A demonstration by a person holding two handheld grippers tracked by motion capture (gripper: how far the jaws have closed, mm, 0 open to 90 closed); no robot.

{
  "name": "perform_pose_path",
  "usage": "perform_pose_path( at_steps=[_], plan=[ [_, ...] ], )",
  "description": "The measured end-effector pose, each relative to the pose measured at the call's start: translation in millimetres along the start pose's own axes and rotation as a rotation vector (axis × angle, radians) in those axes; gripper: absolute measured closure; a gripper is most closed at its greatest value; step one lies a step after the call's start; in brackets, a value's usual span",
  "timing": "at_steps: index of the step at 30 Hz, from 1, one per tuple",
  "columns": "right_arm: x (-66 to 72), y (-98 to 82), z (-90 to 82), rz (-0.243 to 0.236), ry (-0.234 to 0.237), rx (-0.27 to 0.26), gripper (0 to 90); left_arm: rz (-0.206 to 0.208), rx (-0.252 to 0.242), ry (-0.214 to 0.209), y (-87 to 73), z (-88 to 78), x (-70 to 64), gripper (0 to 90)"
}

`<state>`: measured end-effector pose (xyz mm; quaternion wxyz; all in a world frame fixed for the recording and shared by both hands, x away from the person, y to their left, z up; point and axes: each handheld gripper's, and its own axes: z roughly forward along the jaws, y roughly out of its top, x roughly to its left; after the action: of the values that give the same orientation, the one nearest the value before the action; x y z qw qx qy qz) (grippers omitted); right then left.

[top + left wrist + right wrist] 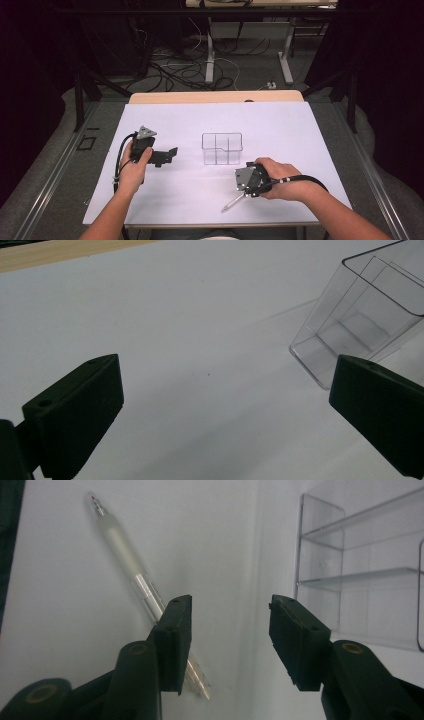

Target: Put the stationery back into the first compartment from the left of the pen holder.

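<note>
A translucent pen lies on the white table sheet near the front edge. In the right gripper view the pen runs diagonally and passes behind one jaw, not between the two. My right gripper points down over the pen's end; its jaws stand partly apart with nothing between them. A clear divided container stands mid-table, upright and empty. My left gripper rests left of the container, jaws wide open, facing the container.
The clear container is close to the right gripper's far side. A wooden strip borders the sheet at the back. Beyond it are table legs and cables on the floor.
</note>
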<state>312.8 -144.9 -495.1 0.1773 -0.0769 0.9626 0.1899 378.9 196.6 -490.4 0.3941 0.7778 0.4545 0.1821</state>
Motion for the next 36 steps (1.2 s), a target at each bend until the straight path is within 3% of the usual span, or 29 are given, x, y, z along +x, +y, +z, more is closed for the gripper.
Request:
perform_pose_path(
  at_steps=[2,4,5,6,8,9,12,13,20,36],
  plan=[
    [1.2,2.8,3.2,-0.034,-0.006,-0.025,54.7,-0.005,0.001,0.001,-0.1,0.5,-0.7,0.8],
    [2.7,6.5,3.6,-0.055,0.035,0.011,56.2,-0.003,0.0,-0.002,0.0,0.7,-0.6,0.8],
    [4.8,7.7,6.3,-0.064,0.025,-0.007,57.2,-0.002,0.0,-0.001,0.0,0.8,-0.6,0.8],
    [4.9,9.7,6.1,-0.085,0.058,0.021,57.8,-0.005,0.002,-0.001,-0.1,0.7,-0.8,0.8],
    [8.3,11.8,10.1,-0.109,0.05,0.009,59.3,0.004,0.003,-0.001,-0.1,0.7,-0.1,0.8],
    [8.5,13.9,9.1,-0.119,0.087,0.045,60.0,-0.001,0.005,0.0,-0.3,0.6,-0.4,0.8],
    [11.6,16.9,13.3,-0.165,0.083,0.02,61.7,0.005,0.003,0.0,-0.2,0.6,-0.3,0.8],
    [13.8,17.4,13.4,-0.155,0.084,0.026,62.1,0.009,0.006,0.0,-0.1,0.3,0.0,0.8],
    [19.3,21.3,17.8,-0.215,0.112,0.048,63.8,0.005,0.003,0.001,0.0,0.3,-0.3,0.8],
    [29.0,24.3,26.0,-0.248,0.171,0.065,63.7,0.0,0.001,0.003,-0.1,0.1,0.1,0.8]
  ],
)
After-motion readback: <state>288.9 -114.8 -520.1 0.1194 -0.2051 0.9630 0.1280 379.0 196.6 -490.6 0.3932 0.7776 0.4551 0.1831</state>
